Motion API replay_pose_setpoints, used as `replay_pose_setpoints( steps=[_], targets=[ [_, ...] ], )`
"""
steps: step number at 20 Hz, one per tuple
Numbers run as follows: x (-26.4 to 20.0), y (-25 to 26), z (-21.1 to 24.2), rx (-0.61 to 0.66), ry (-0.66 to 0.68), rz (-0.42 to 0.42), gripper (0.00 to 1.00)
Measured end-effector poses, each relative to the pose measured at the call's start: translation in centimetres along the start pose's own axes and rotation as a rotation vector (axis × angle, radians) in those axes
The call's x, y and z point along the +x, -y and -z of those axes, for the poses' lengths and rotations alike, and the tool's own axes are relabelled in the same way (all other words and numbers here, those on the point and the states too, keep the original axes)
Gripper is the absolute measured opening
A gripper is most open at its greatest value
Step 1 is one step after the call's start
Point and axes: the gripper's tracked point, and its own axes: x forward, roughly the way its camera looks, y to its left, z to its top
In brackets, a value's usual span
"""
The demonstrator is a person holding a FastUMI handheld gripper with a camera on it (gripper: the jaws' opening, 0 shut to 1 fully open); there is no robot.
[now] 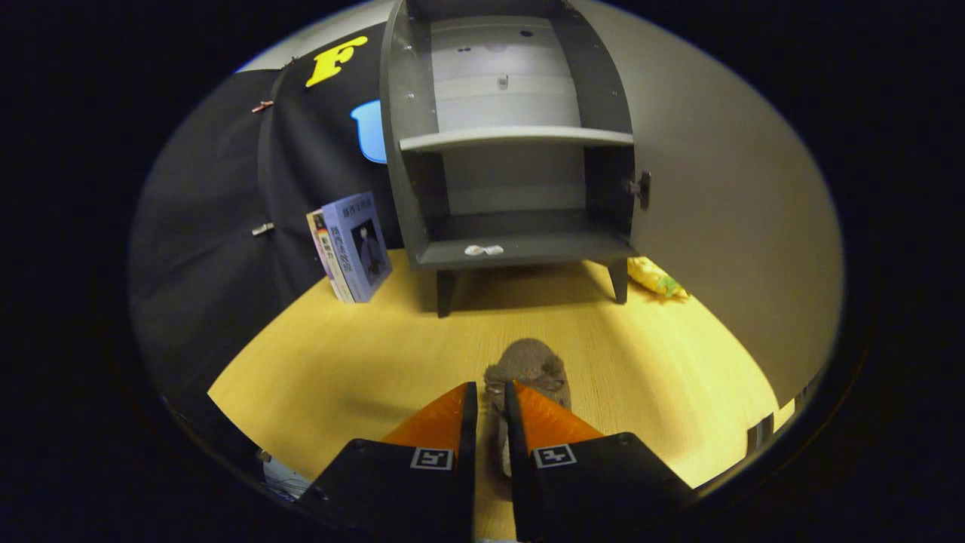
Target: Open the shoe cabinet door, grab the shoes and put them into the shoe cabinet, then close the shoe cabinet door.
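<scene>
One fuzzy brown shoe (528,373) sits between the fingers of the gripper (490,392), which are clamped narrowly on it, its rounded toe poking ahead at twelve o'clock. Beyond it on the pale wood-grain table (339,362) stands one grey shoe cabinet (513,249) with two shelves on short legs, its door (724,226) swung open at two o'clock. Two books (354,245) lean upright at ten o'clock; one crumpled yellow packet (654,277) lies by the door.

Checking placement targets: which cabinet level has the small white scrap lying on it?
The bottom level, below the middle shelf, carries the white scrap near its front edge.
</scene>
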Motion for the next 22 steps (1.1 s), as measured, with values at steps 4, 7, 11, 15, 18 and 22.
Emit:
replay_pose_setpoints(
  steps=[4, 7, 11, 15, 18, 22],
  targets=[
    [2.4, 0.3, 3.8, -0.015, -0.089, 0.031, 0.24],
    [3.7, 0.5, 5.3, -0.031, -0.122, 0.044, 0.24],
    [5.6, 0.2, 6.6, -0.065, -0.158, 0.044, 0.25],
    [7.9, 0.6, 6.4, -0.045, -0.166, 0.053, 0.26],
    [9.2, 0.8, 5.8, -0.05, -0.16, 0.05, 0.25],
    [9.3, 1.2, 6.0, -0.059, -0.177, 0.06, 0.05]
  ],
)
